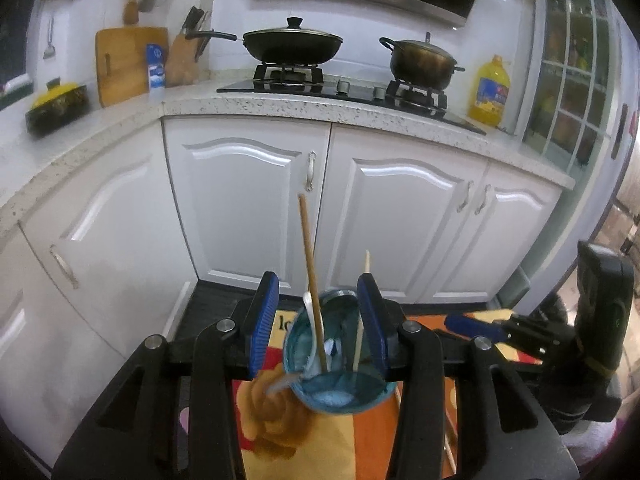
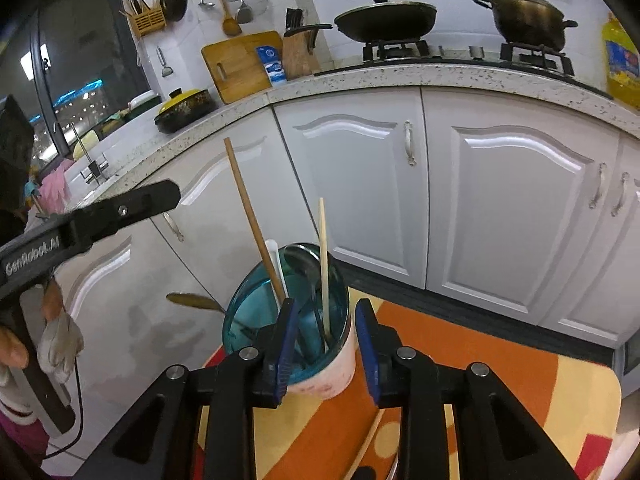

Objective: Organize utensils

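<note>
Cup [image 2: 320,368]: on the table [image 2: 500,392], before the cabinets [image 2: 500,200].
In cup: long stick [image 2: 252,216] left, short stick [image 2: 324,264] right, spoon [image 1: 314,332] between.
Counter [image 1: 280,106]: wok [image 1: 292,46] left, pot [image 1: 422,62] right.

Blue cup [image 2: 256,312] upright on mat; chopsticks [image 2: 325,268], white spoon [image 2: 276,264] inside.

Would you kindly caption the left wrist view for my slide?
Open left tongs flank a blue cup holding chopsticks and a white spoon.
</note>
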Demonstrator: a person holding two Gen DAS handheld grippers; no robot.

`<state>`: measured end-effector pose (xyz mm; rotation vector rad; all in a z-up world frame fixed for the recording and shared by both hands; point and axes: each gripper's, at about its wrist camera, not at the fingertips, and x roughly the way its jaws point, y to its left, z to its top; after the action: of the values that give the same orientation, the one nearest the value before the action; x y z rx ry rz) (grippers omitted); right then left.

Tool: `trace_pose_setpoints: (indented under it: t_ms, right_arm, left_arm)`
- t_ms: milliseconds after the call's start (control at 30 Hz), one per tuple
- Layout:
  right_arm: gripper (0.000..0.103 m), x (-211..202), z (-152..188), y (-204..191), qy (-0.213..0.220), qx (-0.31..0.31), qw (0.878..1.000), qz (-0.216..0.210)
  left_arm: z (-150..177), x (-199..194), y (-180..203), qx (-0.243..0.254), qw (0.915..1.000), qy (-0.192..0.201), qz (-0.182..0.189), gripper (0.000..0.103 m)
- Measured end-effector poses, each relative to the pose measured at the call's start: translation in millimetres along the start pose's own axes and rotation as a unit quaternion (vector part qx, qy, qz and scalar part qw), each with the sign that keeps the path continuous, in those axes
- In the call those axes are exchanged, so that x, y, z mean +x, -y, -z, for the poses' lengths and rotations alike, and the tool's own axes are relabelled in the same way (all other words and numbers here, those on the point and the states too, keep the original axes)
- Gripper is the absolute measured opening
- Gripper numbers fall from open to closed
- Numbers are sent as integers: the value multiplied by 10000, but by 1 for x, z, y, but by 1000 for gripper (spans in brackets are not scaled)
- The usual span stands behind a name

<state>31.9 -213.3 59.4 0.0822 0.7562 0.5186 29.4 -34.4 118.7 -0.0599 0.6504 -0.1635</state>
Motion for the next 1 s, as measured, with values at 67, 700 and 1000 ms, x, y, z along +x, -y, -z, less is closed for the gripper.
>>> trace_pose_setpoints:
  t_ms: [67,700,1000]
  right_arm:
    - [32,-5,4,-1,18,9,10000,95]
    - [37,-52,54,19,-10,369,9974,626]
    - [38,-62,75,41,-129,634,9947,798]
  left_arm:
    - [8,-5,6,53,9999,-26,-101,40]
    - [63,-20,69,430,9989,-191,1,40]
    - [83,-7,91,585,9971,-477,129,40]
